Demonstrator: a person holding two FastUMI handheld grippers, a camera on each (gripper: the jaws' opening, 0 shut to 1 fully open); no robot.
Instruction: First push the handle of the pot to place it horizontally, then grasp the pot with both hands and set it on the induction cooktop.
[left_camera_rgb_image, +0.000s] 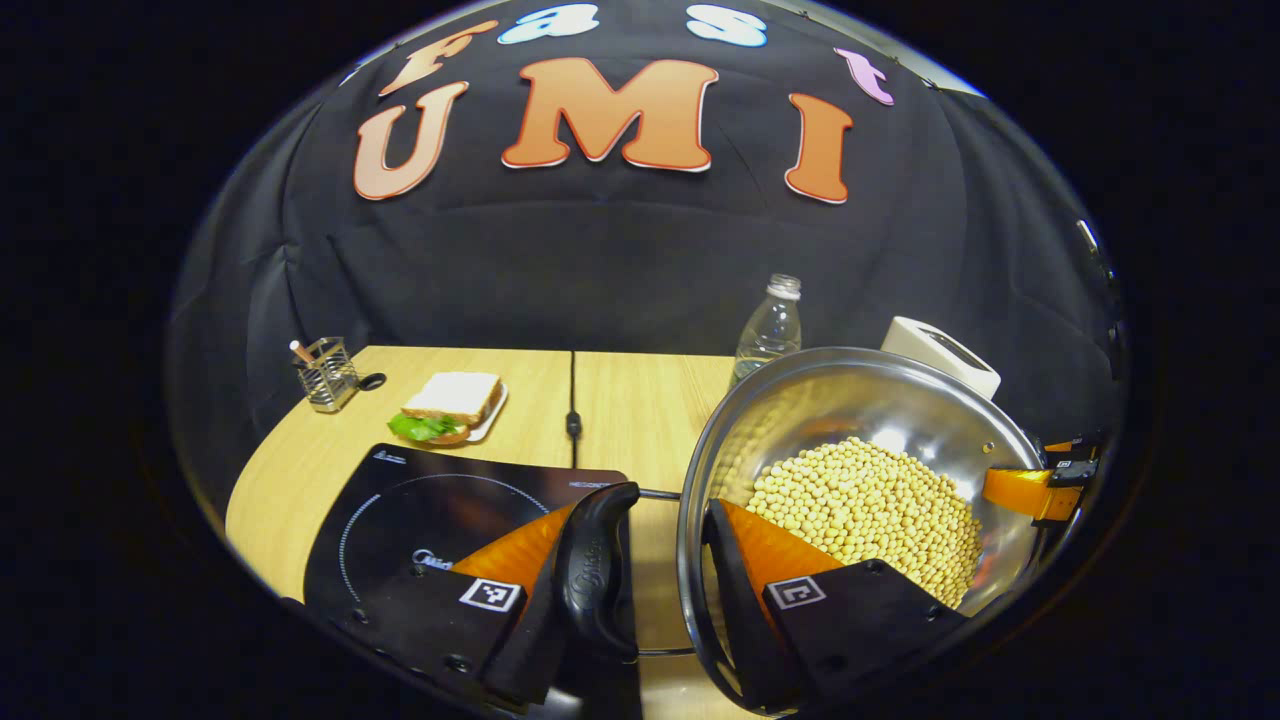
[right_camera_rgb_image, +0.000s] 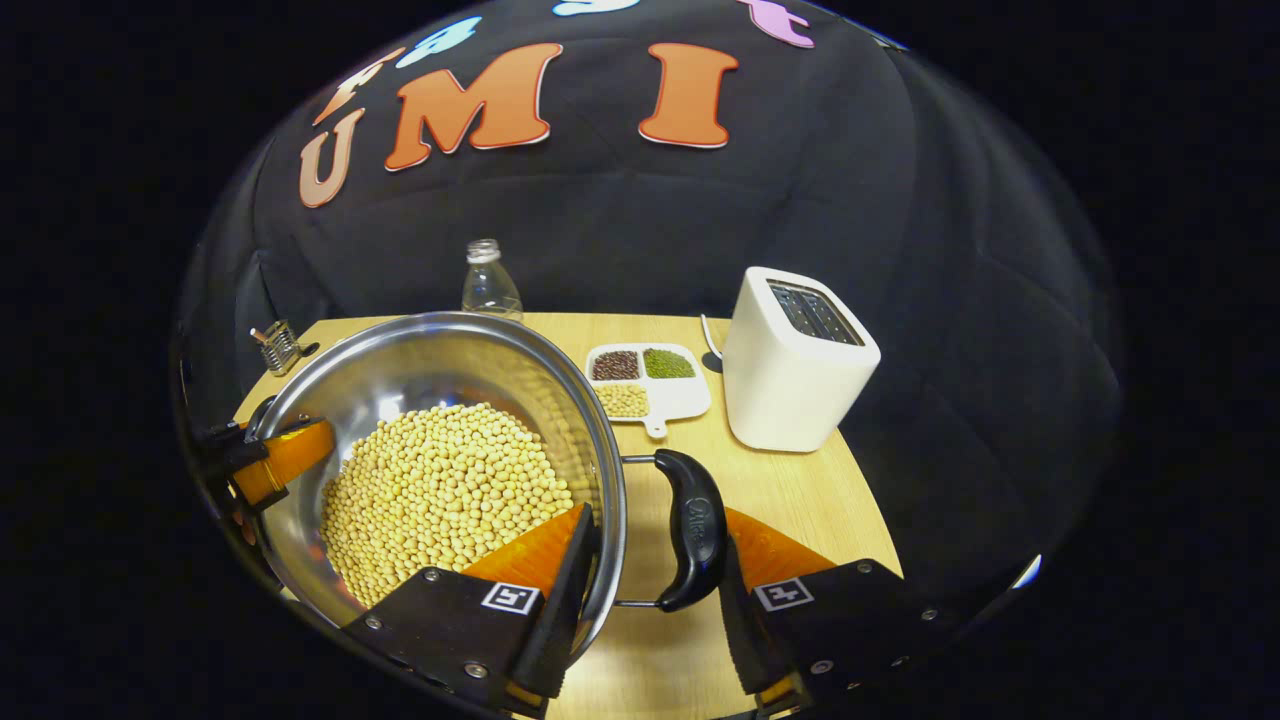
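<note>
A steel pot (left_camera_rgb_image: 850, 400) half full of soybeans (left_camera_rgb_image: 870, 510) sits between both grippers, just right of the black induction cooktop (left_camera_rgb_image: 420, 510). My left gripper (left_camera_rgb_image: 655, 540) clamps one side: one finger presses outside the black side handle (left_camera_rgb_image: 598, 570), the other is inside the pot wall. My right gripper (right_camera_rgb_image: 655, 545) holds the opposite side of the pot (right_camera_rgb_image: 420, 370) the same way, around its black handle (right_camera_rgb_image: 695, 530). Each gripper also appears across the pot in the other's view, the right gripper (left_camera_rgb_image: 1040, 490) and the left gripper (right_camera_rgb_image: 270, 460). I cannot tell whether the pot's base touches the table.
On the wooden table stand a sandwich on a plate (left_camera_rgb_image: 450, 405), a wire utensil holder (left_camera_rgb_image: 325, 375), a clear bottle (left_camera_rgb_image: 770, 325), a white toaster (right_camera_rgb_image: 795, 370) and a divided dish of beans (right_camera_rgb_image: 645, 385). A cable (left_camera_rgb_image: 573, 420) runs back from the cooktop.
</note>
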